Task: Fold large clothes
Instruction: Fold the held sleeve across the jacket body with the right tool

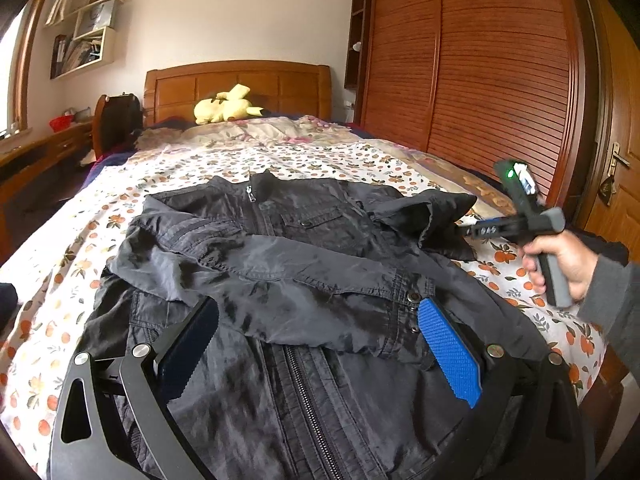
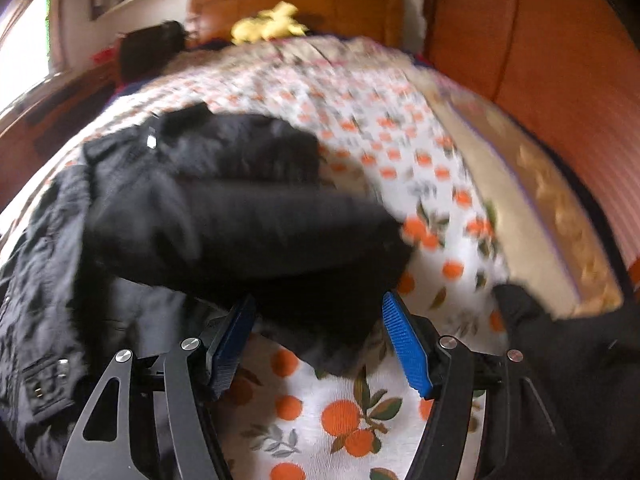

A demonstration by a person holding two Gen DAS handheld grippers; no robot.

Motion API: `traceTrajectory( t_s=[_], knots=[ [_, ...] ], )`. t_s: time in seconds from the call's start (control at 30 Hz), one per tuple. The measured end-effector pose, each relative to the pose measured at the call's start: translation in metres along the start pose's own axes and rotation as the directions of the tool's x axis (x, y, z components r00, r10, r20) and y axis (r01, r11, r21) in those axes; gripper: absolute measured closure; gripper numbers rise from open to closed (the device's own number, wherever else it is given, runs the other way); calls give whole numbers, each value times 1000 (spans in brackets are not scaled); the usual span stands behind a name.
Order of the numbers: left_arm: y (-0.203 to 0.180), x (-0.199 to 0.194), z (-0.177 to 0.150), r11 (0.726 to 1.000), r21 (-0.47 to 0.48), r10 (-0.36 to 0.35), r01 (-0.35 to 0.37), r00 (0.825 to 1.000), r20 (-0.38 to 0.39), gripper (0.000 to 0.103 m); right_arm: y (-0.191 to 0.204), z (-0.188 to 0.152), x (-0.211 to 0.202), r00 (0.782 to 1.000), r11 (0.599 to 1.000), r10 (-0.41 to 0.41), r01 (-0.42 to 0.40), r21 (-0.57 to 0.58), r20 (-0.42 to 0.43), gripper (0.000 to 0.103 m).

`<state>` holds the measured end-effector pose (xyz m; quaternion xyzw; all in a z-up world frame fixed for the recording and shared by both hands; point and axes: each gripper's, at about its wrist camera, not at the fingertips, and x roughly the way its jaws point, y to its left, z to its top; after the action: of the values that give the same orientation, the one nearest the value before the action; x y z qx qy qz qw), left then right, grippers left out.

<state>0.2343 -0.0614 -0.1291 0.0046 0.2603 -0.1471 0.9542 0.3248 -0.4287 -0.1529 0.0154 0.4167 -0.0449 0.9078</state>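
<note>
A black zip-up jacket [image 1: 288, 272] lies front up on the bed, one sleeve folded across its chest, its cuff near my left gripper's right blue pad. My left gripper [image 1: 320, 320] is open just above the jacket's middle, holding nothing. My right gripper [image 2: 316, 312] is open at the jacket's right side, and the other black sleeve [image 2: 260, 240] lies between and ahead of its pads, blurred by motion. In the left wrist view the right gripper [image 1: 472, 230] shows at the sleeve's end, held by a hand; the grip there is unclear.
The bed has an orange-print sheet [image 1: 360, 160] and a wooden headboard [image 1: 240, 88] with a yellow plush toy [image 1: 226, 106]. A wooden wardrobe [image 1: 480, 72] stands to the right, a desk [image 1: 40, 148] to the left. Dark fabric [image 2: 560, 360] lies at the bed's right edge.
</note>
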Motion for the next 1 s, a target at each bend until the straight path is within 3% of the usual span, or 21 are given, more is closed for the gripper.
traceTrajectory(
  t_s=[0.17,0.3,0.37,0.43,0.5,0.6,0.73,1.0],
  knots=[
    [5,-3,-1,1000,-6,11,-11,1000,1,2,-8,-10,32,997,997,-28,34,72,-79,40],
    [10,-7,-2,1000,-7,22,-22,1000,2,2,-13,-11,43,994,991,6,8,132,-111,40],
    [13,-10,-2,1000,-9,26,-26,1000,4,2,-14,-12,45,993,991,28,-12,135,-119,50],
    [17,-13,-2,999,-14,31,-30,1000,8,2,-12,-11,44,990,989,70,-52,140,-122,77],
    [21,-15,-2,999,-21,34,-34,999,12,3,-8,-11,42,985,985,121,-105,136,-121,91],
    [27,-18,-3,999,-24,38,-38,999,8,3,4,-5,20,999,998,30,-28,62,-32,95],
    [33,-27,-3,999,-27,44,-44,999,22,2,13,18,-21,995,999,-33,30,27,96,95],
    [52,-44,-4,997,-46,64,-63,997,36,2,55,66,-93,961,998,25,-6,-69,276,95]
  ],
)
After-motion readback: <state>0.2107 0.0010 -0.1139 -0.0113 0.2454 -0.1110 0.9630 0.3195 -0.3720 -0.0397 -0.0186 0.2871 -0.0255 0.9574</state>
